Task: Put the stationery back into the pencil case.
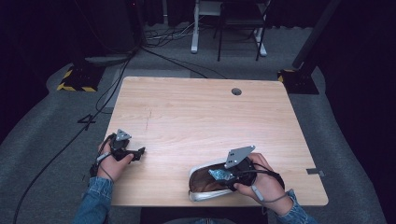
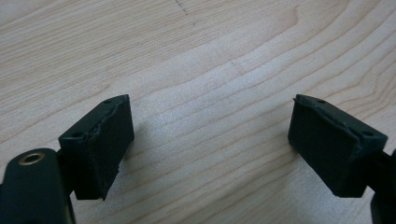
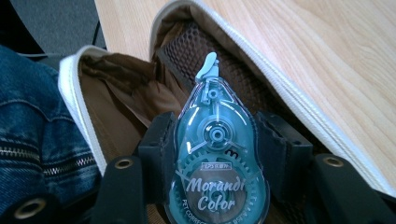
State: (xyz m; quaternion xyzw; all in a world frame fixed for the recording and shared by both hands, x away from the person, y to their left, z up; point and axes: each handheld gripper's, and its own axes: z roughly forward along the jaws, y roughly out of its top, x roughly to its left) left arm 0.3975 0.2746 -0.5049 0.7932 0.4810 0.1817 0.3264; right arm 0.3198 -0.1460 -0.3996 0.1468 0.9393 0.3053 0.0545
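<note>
**Tool holds tape over open pouch**

The right tool (image 3: 217,186) pinches a teal correction tape (image 3: 217,158), tip aimed into the unzipped pouch (image 1: 198,193), likely for dropping it in. The left tool (image 2: 210,149) idles spread above the bare desk (image 1: 196,116).

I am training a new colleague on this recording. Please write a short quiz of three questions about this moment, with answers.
1. True or false: the left gripper is open over bare wood.
2. What does the right gripper hold?
A. correction tape
B. scissors
C. a pen
3. What lies open under the correction tape?

Key: 1 true. 2 A, a teal dispenser marked "Morandi Color". 3 a pouch with white edge and brown lining, at the table front edge.
</note>
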